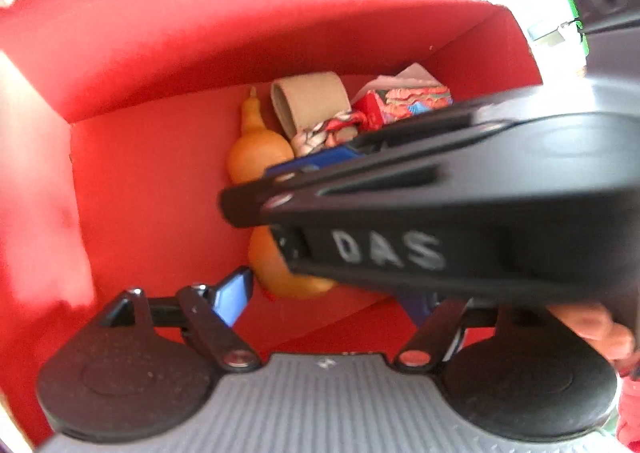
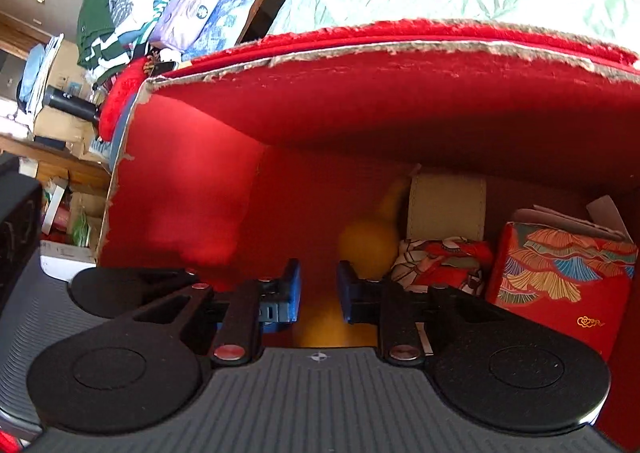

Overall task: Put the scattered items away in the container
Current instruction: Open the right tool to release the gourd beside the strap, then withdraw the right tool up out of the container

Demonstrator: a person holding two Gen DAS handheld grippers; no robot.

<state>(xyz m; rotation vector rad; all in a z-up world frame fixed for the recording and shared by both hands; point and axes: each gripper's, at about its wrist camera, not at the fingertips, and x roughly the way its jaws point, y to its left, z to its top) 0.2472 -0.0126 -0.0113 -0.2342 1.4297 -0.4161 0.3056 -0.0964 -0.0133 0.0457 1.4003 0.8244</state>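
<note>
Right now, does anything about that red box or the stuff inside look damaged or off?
Yes. The red box has a ragged top rim, torn down to bare cardboard. Inside, the orange gourd, cardboard roll and patterned red packet lie jumbled against the back wall but look undamaged. Nothing has spilled.

Red box (image 2: pixel 192 189), yellow-orange gourd (image 1: pixel 256 149)

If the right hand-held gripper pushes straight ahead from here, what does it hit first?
Most likely the yellow gourd lying in the red box: it sits right in the gap of the open right hand-held gripper. Depth is blurry, so how close it is is unclear.
</note>
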